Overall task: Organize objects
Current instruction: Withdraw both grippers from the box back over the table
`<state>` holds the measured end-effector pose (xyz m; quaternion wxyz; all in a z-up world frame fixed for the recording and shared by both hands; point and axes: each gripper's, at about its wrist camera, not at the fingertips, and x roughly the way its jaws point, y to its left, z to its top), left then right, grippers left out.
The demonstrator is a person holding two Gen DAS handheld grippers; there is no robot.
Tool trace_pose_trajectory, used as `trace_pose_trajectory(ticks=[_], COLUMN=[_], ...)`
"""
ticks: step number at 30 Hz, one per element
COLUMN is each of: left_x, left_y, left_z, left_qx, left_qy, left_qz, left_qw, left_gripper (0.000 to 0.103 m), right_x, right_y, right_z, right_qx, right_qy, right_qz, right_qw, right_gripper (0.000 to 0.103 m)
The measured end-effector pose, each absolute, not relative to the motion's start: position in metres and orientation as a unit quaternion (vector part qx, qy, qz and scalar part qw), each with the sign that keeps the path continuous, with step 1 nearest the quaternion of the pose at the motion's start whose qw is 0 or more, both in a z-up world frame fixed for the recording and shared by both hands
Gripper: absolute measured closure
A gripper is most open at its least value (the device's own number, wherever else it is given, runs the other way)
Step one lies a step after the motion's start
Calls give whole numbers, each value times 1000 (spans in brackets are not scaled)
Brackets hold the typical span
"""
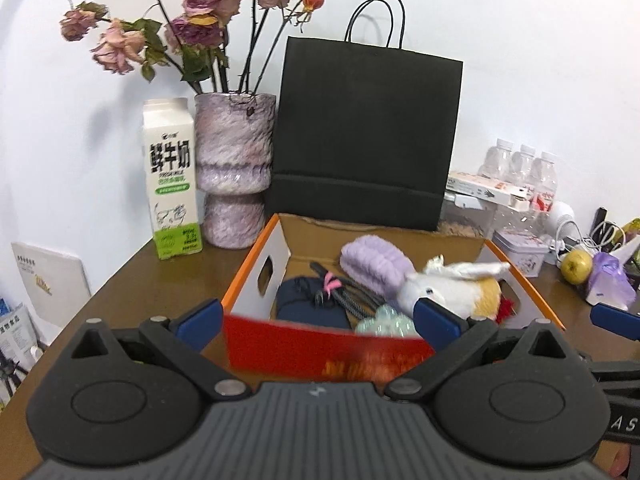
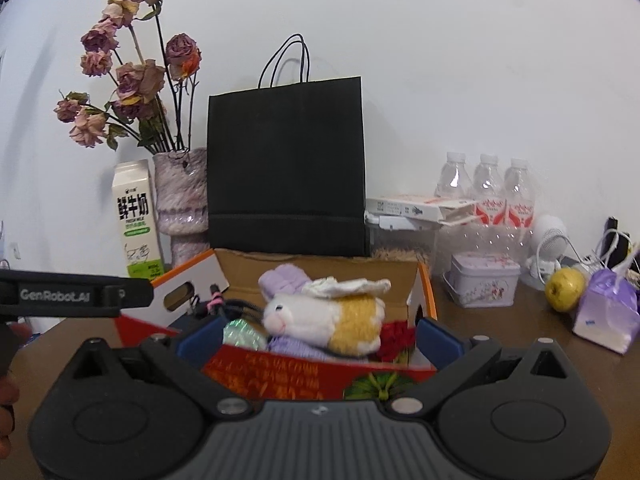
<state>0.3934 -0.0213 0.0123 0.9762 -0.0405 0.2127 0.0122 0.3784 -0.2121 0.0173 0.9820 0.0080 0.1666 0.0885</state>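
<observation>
Left tongs: I see my left gripper (image 1: pixel 318 322) with its blue-padded fingers spread wide and nothing between them, poised just in front of the box's near wall.
Right tongs: my right gripper (image 2: pixel 318 340) is likewise spread, fingers apart and empty, at the same near wall; the left gripper's black arm crosses the left edge of the right wrist view.
Box: an open cardboard box with red printed front and orange-edged white sides (image 1: pixel 256 280) sits directly ahead of both tongs on the brown wooden table (image 1: pixel 132 280).
Box contents, nearest: a pale green iridescent ball (image 1: pixel 384 322) lies just behind the front wall, between my left fingers; beside it a dark navy pouch (image 1: pixel 304 304) sits toward the left finger.
Box contents, middle: a white and yellow plush rabbit (image 2: pixel 320 316) lies on its side toward the right finger, and a bundle of black cables tied with a pink band (image 1: pixel 340 292) rests left of it.
Box contents, far: a fluffy lilac cloth roll (image 1: pixel 372 264) leans by the back wall.
Beyond the box: a tall black paper bag with cord handles (image 1: pixel 364 136) stands upright, touching or nearly touching the box's rear.
Far left: a mottled purple vase of dried roses (image 1: pixel 236 172) and a white and green milk carton (image 1: pixel 172 184) stand side by side.
Far right: a yellow-green apple (image 2: pixel 566 288), a lilac tin (image 2: pixel 484 284) and three clear water bottles (image 2: pixel 488 192) stand well apart from the tongs.
</observation>
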Motion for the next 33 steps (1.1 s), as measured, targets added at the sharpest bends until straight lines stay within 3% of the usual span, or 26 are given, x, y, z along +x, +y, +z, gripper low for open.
trace_pose_trajectory(ticks=[17,33], left_x=[270,225], left_y=[-15,-15], left_z=[13,14], left_qx=[-15,-14], left_qy=[263,271], left_qz=[10,17], left_qw=[965,962], left_gripper=[0,0], right_x=[264,222], right_y=[-216,-213], right_z=[31,32], right_qx=[6,0], right_qy=[205,204], right_qz=[103,113], right_qw=[973,972], right_gripper=[0,0])
